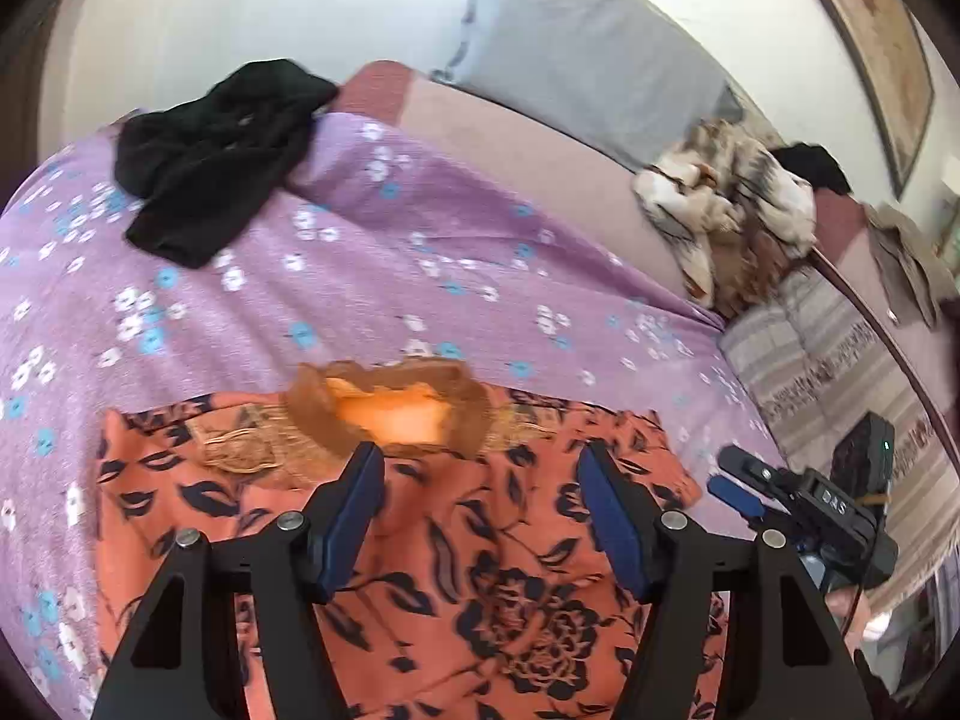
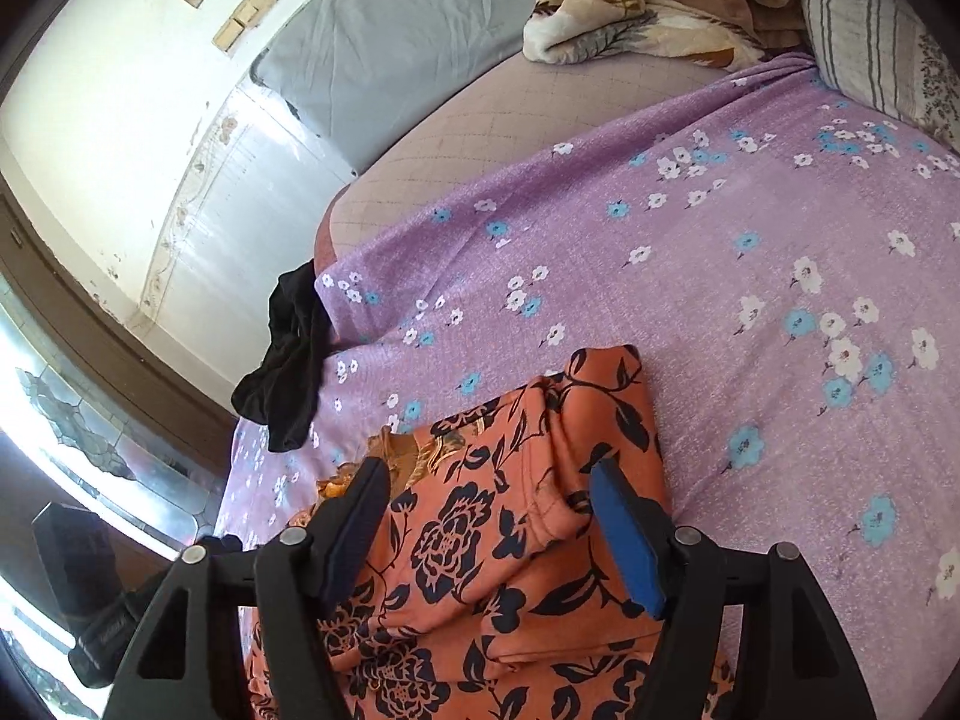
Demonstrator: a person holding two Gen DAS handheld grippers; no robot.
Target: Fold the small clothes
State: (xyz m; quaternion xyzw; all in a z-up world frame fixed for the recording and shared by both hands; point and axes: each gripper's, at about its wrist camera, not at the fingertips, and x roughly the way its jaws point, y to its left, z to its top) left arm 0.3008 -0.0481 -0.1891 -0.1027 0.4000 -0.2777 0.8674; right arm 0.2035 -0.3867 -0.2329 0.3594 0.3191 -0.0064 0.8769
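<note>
- Right now the left gripper (image 1: 480,498), black-framed with blue pads, hangs over the cloth with its jaws spread wide and nothing between them.
- Directly beneath it lies the orange garment with a dark navy flower print (image 1: 456,546), flat on the bed, its brown lace neckline (image 1: 390,408) just beyond the fingertips.
- Over on the other side, the right gripper (image 2: 489,510) is likewise parted, gripping nothing, hovering above a folded-over sleeve section (image 2: 576,438) of that same orange garment (image 2: 480,576).
- From the left wrist view, the right gripper (image 1: 738,483) shows just off the garment's right edge, over the sheet.
- Underneath it all is the lilac bedsheet dotted with white and blue flowers (image 1: 372,276).
- Well apart, near the sheet's far left corner, a crumpled black garment (image 1: 210,162) sits in a heap.
- Further out, a beige and brown plush blanket (image 1: 726,204) is bunched beside a striped pillow (image 1: 816,354), with a grey cushion (image 1: 588,54) against the wall.
</note>
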